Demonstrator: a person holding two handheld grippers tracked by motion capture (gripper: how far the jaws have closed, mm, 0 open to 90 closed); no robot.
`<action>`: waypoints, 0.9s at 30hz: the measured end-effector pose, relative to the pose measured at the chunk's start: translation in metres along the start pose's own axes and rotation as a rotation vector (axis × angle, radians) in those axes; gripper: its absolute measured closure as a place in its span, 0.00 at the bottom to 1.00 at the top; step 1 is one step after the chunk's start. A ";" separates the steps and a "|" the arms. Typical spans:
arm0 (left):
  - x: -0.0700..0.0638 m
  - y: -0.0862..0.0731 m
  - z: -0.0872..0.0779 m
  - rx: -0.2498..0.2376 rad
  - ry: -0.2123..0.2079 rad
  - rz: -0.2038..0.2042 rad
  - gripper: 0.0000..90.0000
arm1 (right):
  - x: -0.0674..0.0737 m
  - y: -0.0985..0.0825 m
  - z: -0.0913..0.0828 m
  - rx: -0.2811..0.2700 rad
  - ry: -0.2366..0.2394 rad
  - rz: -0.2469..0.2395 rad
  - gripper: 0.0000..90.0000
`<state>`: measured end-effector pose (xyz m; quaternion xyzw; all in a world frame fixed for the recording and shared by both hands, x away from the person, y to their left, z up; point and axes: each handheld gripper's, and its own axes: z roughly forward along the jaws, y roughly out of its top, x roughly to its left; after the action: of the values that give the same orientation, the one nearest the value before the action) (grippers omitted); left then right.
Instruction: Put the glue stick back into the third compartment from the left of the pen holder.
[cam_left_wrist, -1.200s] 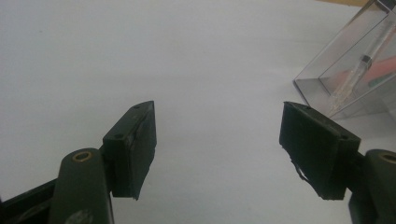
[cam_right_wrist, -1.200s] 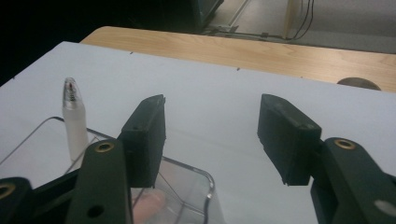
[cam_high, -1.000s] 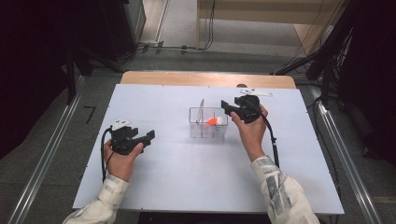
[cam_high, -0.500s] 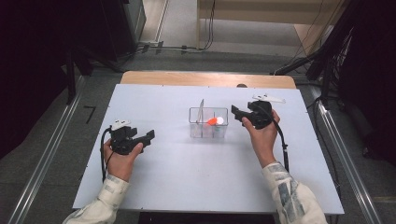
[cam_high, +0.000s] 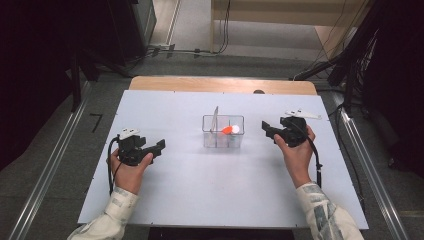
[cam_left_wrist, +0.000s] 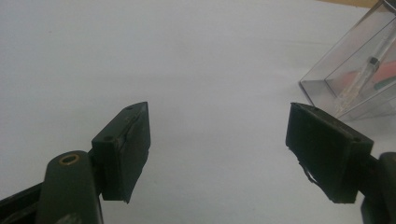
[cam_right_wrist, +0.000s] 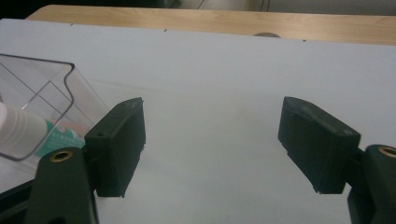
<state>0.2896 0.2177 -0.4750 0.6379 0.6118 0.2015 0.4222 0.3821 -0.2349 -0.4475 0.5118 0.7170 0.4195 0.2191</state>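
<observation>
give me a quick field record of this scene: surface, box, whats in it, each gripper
surface: white table top, wooden strip along its far edge
box: clear plastic box, mid-table, between the two grippers
contents: orange-and-white item and a thin clear stick leaning upright
left gripper: jaws open, nothing between them, apart from the box
right gripper: jaws have just been opening, nothing between them, just right of the box, not touching it

A clear glossy plastic box (cam_high: 223, 131) sits on a matt white, seemingly smooth table (cam_high: 200, 190).
</observation>
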 end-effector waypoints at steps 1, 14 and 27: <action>0.000 0.000 0.000 -0.001 0.003 -0.001 0.25 | -0.001 -0.002 -0.002 0.005 -0.004 -0.009 0.24; 0.001 0.000 -0.002 -0.006 0.013 0.002 0.23 | -0.017 -0.027 -0.031 0.035 -0.031 -0.054 0.22; 0.001 -0.002 -0.006 -0.008 0.012 0.012 0.23 | -0.032 -0.047 -0.055 0.057 -0.073 -0.059 0.21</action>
<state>0.2835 0.2200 -0.4732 0.6387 0.6095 0.2102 0.4199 0.3276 -0.2909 -0.4596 0.5112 0.7350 0.3734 0.2429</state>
